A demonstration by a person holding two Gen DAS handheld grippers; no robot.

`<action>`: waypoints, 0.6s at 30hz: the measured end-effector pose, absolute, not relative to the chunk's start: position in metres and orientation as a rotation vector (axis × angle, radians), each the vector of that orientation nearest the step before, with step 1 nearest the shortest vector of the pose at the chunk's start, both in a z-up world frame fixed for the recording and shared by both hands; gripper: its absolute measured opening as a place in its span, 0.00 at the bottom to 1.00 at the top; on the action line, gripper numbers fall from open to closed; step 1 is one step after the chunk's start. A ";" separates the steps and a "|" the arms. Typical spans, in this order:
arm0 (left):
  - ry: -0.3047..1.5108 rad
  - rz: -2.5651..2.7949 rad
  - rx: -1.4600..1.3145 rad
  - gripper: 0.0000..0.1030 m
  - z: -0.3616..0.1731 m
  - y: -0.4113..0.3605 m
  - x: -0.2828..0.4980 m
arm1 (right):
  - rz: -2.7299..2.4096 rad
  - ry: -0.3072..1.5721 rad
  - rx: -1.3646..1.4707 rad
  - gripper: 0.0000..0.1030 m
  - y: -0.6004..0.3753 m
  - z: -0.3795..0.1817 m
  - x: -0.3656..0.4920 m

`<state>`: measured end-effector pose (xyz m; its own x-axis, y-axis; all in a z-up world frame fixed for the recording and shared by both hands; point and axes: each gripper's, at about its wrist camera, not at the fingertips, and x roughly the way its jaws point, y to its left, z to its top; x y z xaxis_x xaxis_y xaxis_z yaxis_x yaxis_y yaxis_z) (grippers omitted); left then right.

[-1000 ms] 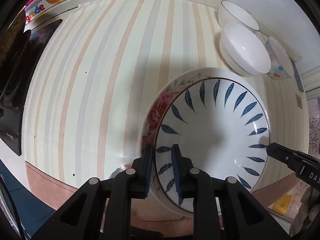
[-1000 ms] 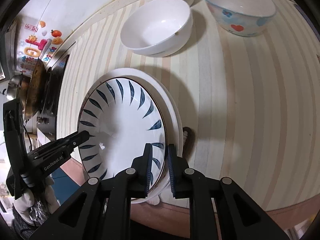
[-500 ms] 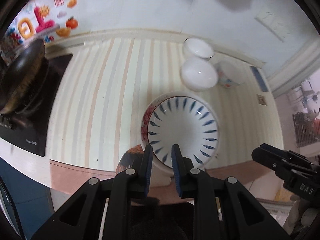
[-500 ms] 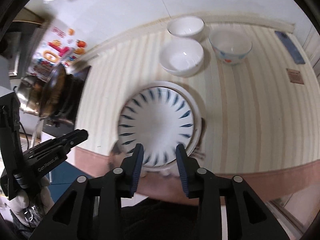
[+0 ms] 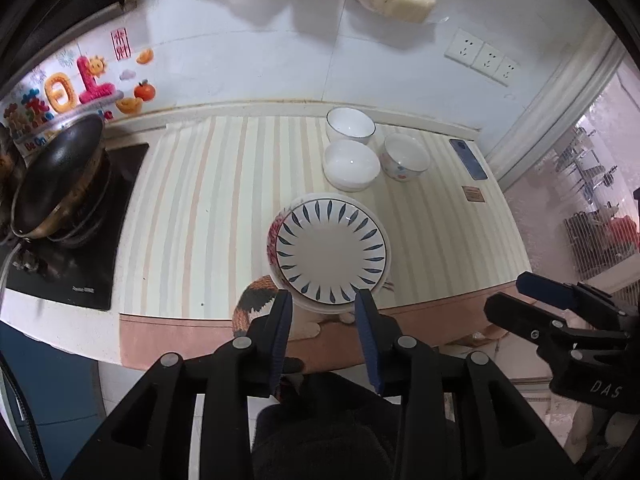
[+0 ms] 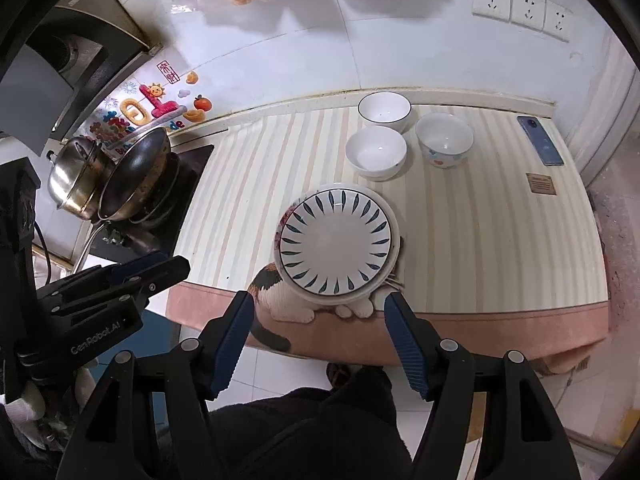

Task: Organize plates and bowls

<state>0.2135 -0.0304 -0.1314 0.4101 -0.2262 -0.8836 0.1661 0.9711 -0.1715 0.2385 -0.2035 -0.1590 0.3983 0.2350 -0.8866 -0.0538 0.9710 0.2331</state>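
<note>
A blue-leaf plate [image 5: 332, 250] [image 6: 335, 250] lies stacked on a flower-rimmed plate [image 5: 276, 232] [image 6: 285, 216] near the counter's front edge. Behind it stand a plain white bowl [image 5: 351, 164] [image 6: 376, 153], a dark-rimmed white bowl [image 5: 350, 125] [image 6: 384, 111] and a patterned bowl [image 5: 404, 158] [image 6: 444, 140]. My left gripper [image 5: 324, 320] is open and empty, held back off the counter in front of the plates. My right gripper [image 6: 320, 322] is open wide and empty, also off the counter's front edge. Each gripper shows in the other's view: the right [image 5: 560, 312], the left [image 6: 120, 280].
A striped mat [image 5: 208, 208] covers the counter. A stove with a dark wok [image 5: 56, 184] [image 6: 136, 168] and a steel pot [image 6: 74, 184] stands at the left. A phone [image 5: 467, 159] [image 6: 540, 140] lies at the back right. A cat picture [image 6: 280, 296] is on the mat's front edge.
Both grippers have let go of the plates, opened and pulled back and up from the counter. The stacked plates stay where they were.
</note>
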 end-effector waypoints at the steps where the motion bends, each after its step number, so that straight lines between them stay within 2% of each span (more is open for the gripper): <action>1: 1.116 -0.242 -0.053 0.29 -0.130 -0.031 0.212 | 0.182 1.145 0.178 0.68 -0.204 -0.157 0.236; 8: 1.134 -0.200 -0.080 0.29 -0.139 -0.041 0.227 | 0.202 1.160 0.210 0.69 -0.223 -0.164 0.246; 18: 1.176 -0.090 -0.173 0.29 -0.194 -0.067 0.329 | 0.215 1.246 0.320 0.69 -0.287 -0.231 0.359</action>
<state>0.3289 -0.0669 -0.1938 0.3829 -0.1601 -0.9098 -0.0206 0.9831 -0.1817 0.3592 -0.2874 -0.2308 0.3078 0.3319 -0.8917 0.0139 0.9355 0.3530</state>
